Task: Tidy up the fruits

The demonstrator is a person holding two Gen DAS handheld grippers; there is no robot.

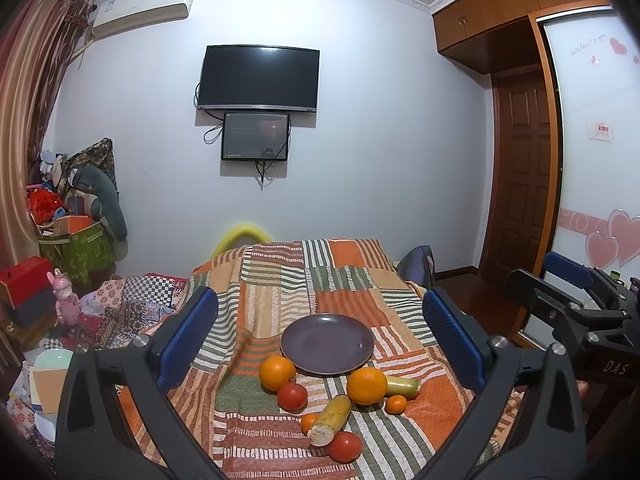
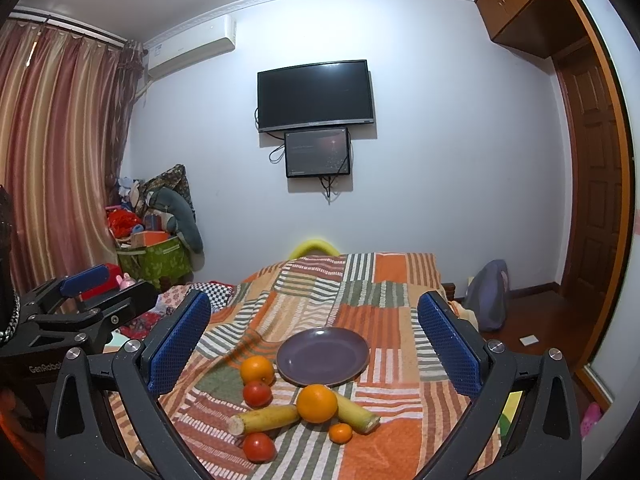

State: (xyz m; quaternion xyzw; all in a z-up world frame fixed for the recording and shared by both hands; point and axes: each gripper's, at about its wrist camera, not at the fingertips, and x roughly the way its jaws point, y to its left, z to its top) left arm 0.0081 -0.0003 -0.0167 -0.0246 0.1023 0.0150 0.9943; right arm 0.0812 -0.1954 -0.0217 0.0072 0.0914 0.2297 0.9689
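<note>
Nearest the camera, both grippers hang spread and empty above the bed: the left gripper (image 1: 320, 344) and the right gripper (image 2: 314, 348) each frame the fruit between blue pads. On the patchwork blanket (image 1: 400, 304) a purple plate (image 1: 327, 343) sits bare. All the fruit lies loose on its near side: two oranges (image 1: 277, 373) (image 1: 366, 385), two tomatoes (image 1: 293, 397) (image 1: 345, 446), two small mandarins (image 1: 395, 404) (image 1: 309, 422) and two cut yellow-green pieces, perhaps banana (image 1: 330, 420) (image 1: 402, 386). Judging by this, nothing is sorted yet; every piece remains to be moved, presumably onto the plate.
</note>
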